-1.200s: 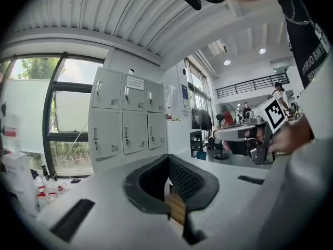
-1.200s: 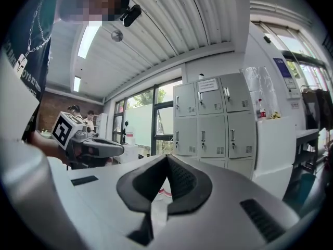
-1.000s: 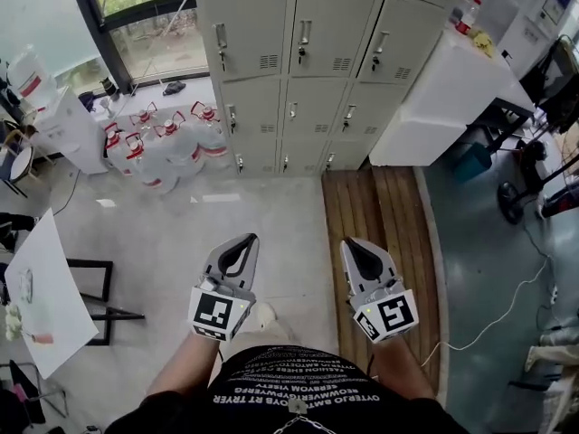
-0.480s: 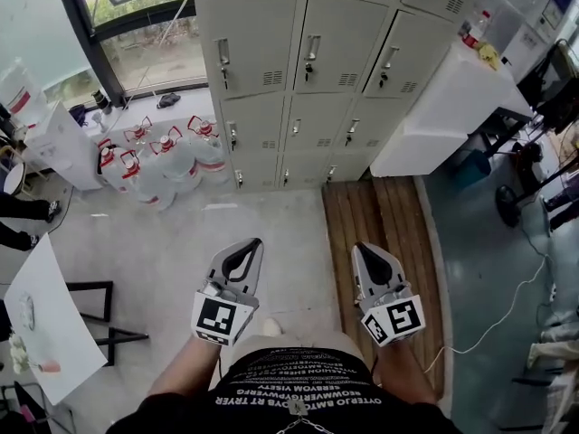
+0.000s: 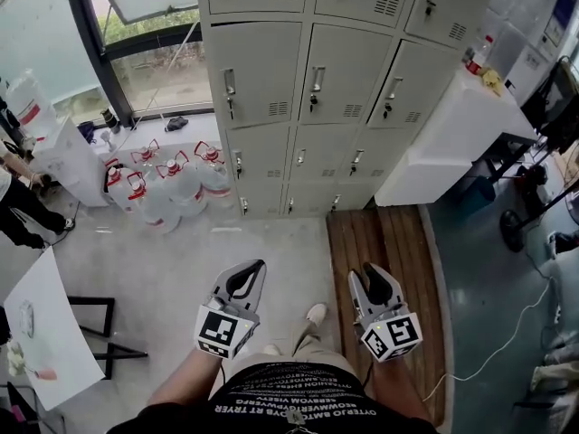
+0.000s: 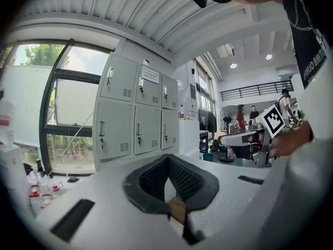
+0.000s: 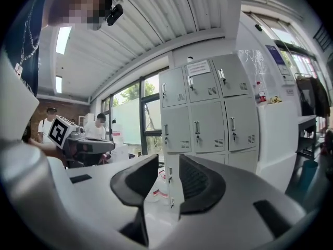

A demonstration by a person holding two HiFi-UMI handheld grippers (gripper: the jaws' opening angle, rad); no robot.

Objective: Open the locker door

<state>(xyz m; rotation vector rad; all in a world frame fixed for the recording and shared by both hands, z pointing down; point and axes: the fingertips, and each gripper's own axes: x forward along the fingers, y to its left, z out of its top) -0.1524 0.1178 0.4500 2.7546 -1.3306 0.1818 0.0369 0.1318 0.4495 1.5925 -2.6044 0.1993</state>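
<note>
1. Head view first: the grey locker bank [image 5: 344,80] is stood against the far wall, well apart from both grippers. It's a grid of doors, all of them shut as far as can be seen. Which door is meant can't be told yet.
2. A locker door [image 5: 348,70] like the middle one is probably thin sheet metal. It should be stiff and light, and swing easily on its hinge once it's unlatched. A bit of flex and rattle is to be expected, but nothing fragile.
3. The upright handle [image 5: 317,80] near the door's edge is where hold should be taken. It looks like smooth metal, so it's likely slippery, and it's best pinched squarely across the bar and pulled straight out. A small latch or keyhole seems to be set just under it, though it's too small to be sure.
4. The left gripper [image 5: 246,278] is held low in front of the body and pointed toward the lockers. In the left gripper view its jaws are seen pressed together at the tips with nothing between them.
5. The right gripper [image 5: 376,283] is held level beside it, above the wooden decking [image 5: 389,242]. In the right gripper view its jaws are parted and opening. Nothing is held there, and only the distant lockers are seen through the gap.
</note>
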